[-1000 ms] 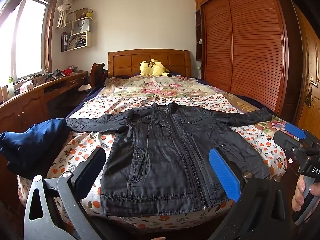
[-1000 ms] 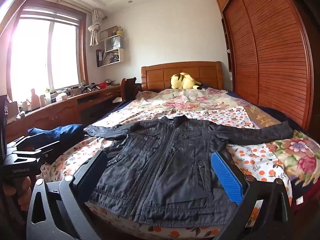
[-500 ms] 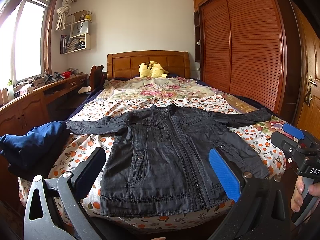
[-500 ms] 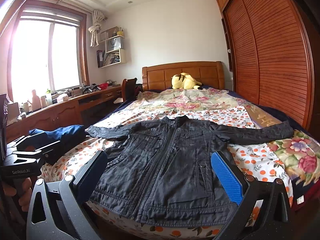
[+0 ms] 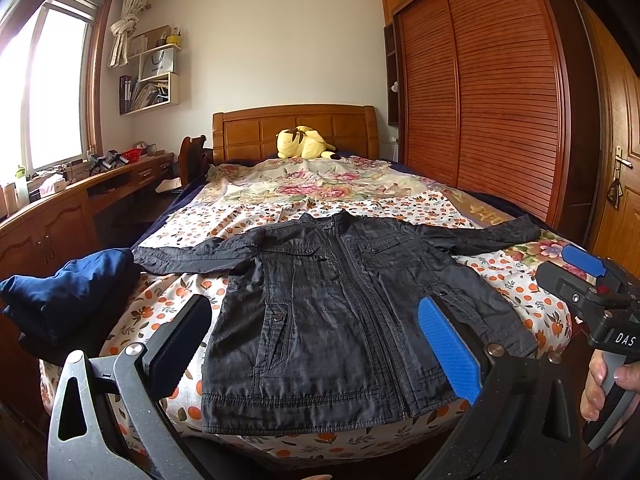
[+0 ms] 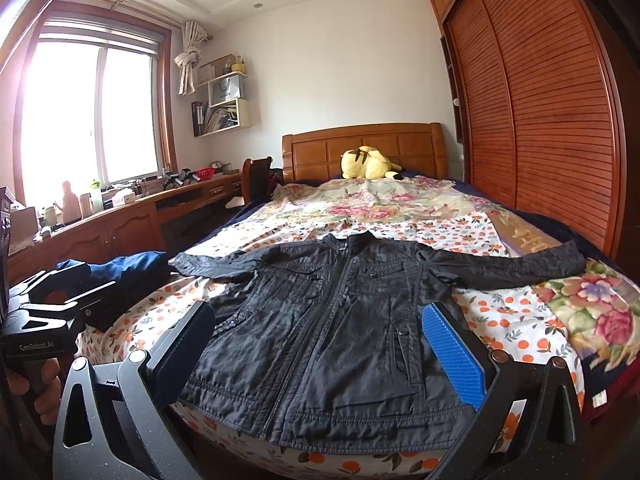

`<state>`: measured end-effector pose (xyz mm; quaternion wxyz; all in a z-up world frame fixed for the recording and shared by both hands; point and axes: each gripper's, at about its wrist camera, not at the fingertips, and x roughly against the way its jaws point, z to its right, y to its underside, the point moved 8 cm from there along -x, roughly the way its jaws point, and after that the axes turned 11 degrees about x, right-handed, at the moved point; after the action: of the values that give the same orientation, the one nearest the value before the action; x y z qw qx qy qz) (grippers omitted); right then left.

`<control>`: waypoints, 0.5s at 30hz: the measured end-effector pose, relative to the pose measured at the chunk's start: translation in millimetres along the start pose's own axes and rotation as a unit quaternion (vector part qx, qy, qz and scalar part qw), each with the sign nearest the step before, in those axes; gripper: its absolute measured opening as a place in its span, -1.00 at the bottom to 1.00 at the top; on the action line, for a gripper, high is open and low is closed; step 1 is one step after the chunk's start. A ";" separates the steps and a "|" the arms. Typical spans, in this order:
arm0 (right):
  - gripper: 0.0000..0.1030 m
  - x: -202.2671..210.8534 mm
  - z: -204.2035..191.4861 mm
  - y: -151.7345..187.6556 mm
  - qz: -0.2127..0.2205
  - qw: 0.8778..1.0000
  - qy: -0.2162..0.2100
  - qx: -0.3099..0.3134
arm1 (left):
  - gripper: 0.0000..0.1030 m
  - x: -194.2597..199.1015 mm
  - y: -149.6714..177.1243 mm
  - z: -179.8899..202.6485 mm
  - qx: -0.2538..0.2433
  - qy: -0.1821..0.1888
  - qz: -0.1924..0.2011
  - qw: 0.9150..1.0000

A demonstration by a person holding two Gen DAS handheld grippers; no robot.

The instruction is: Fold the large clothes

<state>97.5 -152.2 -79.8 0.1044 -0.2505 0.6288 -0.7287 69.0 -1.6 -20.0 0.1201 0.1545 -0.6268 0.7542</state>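
Nothing moved — jacket (image 5: 340,320) flat on floral bedspread (image 5: 320,184).

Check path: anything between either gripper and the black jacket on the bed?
Nothing visible. The black jacket lies flat and spread on the floral bedspread, directly ahead of the open left gripper and right gripper. The blue clothing sits off its left sleeve, clear of both paths.

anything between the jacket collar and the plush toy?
Nothing stands there: only floral bedding between the jacket collar and the plush toy. Both views show it.
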 end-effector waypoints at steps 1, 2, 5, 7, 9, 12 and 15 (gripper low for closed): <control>1.00 0.2 -0.4 0.0 0.000 1.000 0.000 0.000 | 1.00 0.2 -0.6 0.2 0.000 0.000 0.000 1.000; 1.00 0.1 -0.1 0.1 0.000 1.000 0.001 0.000 | 1.00 0.3 -1.1 0.4 0.000 0.000 0.000 1.000; 1.00 1.4 0.7 0.0 0.000 1.000 0.000 -0.002 | 1.00 0.7 -1.0 1.2 -0.001 0.000 0.001 1.000; 1.00 1.9 1.0 0.1 0.000 1.000 0.000 -0.002 | 1.00 5.0 -1.4 4.4 -0.002 0.000 0.003 1.000; 1.00 1.7 1.0 0.2 -0.001 1.000 -0.001 -0.002 | 1.00 5.9 -2.3 5.2 -0.002 0.000 0.004 1.000; 1.00 1.8 1.0 0.1 0.000 1.000 -0.001 -0.003 | 1.00 6.1 -3.2 5.6 -0.003 0.000 0.004 1.000; 1.00 1.9 0.9 0.0 -0.001 1.000 -0.002 -0.003 | 1.00 5.8 -2.1 5.5 -0.002 0.000 0.003 1.000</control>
<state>96.3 -153.8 -79.4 0.1042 -0.2526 0.6307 -0.7263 64.9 -6.7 -15.0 0.1182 0.1521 -0.6291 0.7531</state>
